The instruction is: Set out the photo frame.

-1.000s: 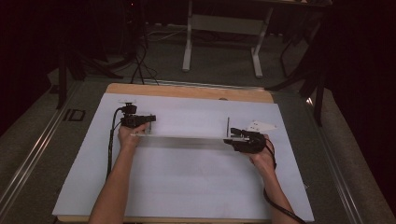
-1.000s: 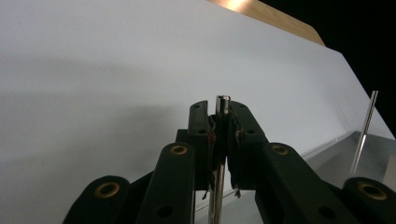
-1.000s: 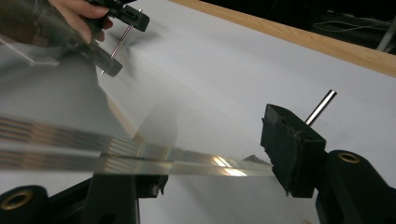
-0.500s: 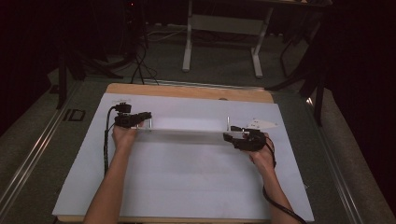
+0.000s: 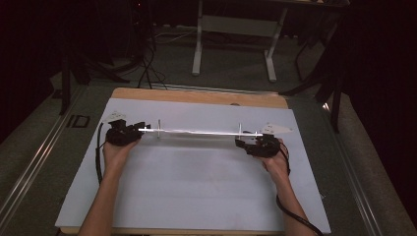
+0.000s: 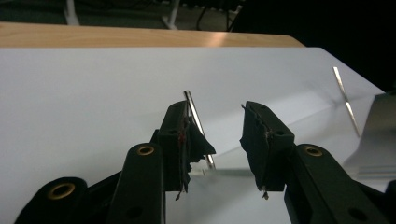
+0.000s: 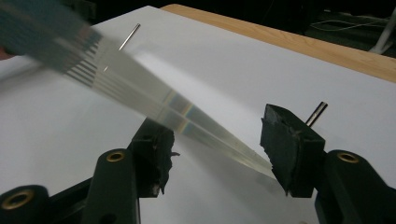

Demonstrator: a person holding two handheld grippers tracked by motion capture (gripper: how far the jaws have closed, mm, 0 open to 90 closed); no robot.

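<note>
Strip of clear plastic (image 5: 199, 132) lies across the white board (image 5: 187, 196), against two thin metal pins (image 5: 159, 129). The left gripper (image 6: 224, 140) has just been opening, has let go of its end and slid back, so the strip looks set down. The right gripper (image 7: 215, 154) has wide jaws around the other end; whether it pinches cannot be told.

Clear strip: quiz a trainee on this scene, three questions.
1. True or false: the left gripper's jaws stand apart.
2. What covers the table? A white sheet; B green cloth; C newspaper.
3. How many upright pins stand along the strip?
Key: 1 true: the jaws have just been opening, with the strip's end loose between them. 2 A. 3 two.
</note>
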